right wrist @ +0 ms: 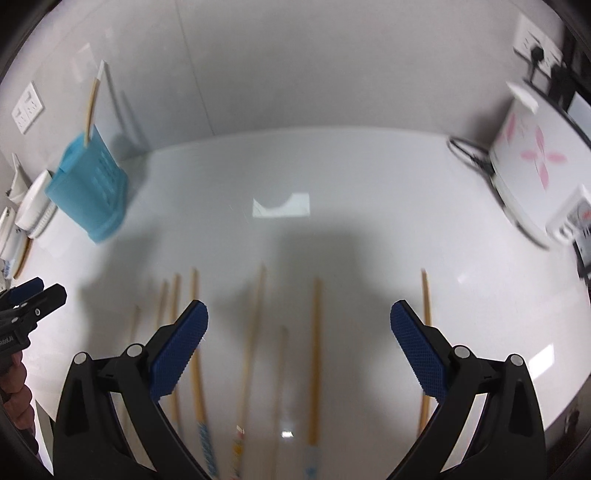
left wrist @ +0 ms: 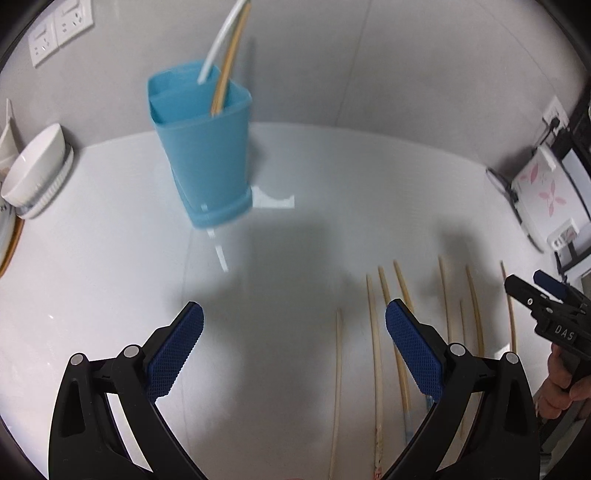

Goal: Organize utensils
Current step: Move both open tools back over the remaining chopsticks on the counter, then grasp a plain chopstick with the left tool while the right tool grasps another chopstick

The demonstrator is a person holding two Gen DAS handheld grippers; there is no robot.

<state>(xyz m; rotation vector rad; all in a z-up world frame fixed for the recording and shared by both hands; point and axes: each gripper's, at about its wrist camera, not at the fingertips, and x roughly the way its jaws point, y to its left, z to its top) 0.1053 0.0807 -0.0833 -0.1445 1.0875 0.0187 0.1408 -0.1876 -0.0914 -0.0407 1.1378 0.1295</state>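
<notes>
A blue utensil holder (left wrist: 203, 155) stands on the white table and holds a wooden chopstick (left wrist: 229, 70) and a white stick (left wrist: 221, 40). It also shows in the right wrist view (right wrist: 88, 188) at far left. Several wooden chopsticks (left wrist: 375, 350) lie in a row on the table, seen also in the right wrist view (right wrist: 314, 354). My left gripper (left wrist: 293, 343) is open and empty, left of the row. My right gripper (right wrist: 299, 343) is open and empty above the row; it also shows at the left wrist view's right edge (left wrist: 546, 306).
White bowls and plates (left wrist: 35, 170) stand at the table's left by the wall. A white appliance with pink flowers (right wrist: 532, 155) stands at the right. A white tape mark (right wrist: 280, 205) lies mid-table. Wall sockets (left wrist: 59, 29) are behind.
</notes>
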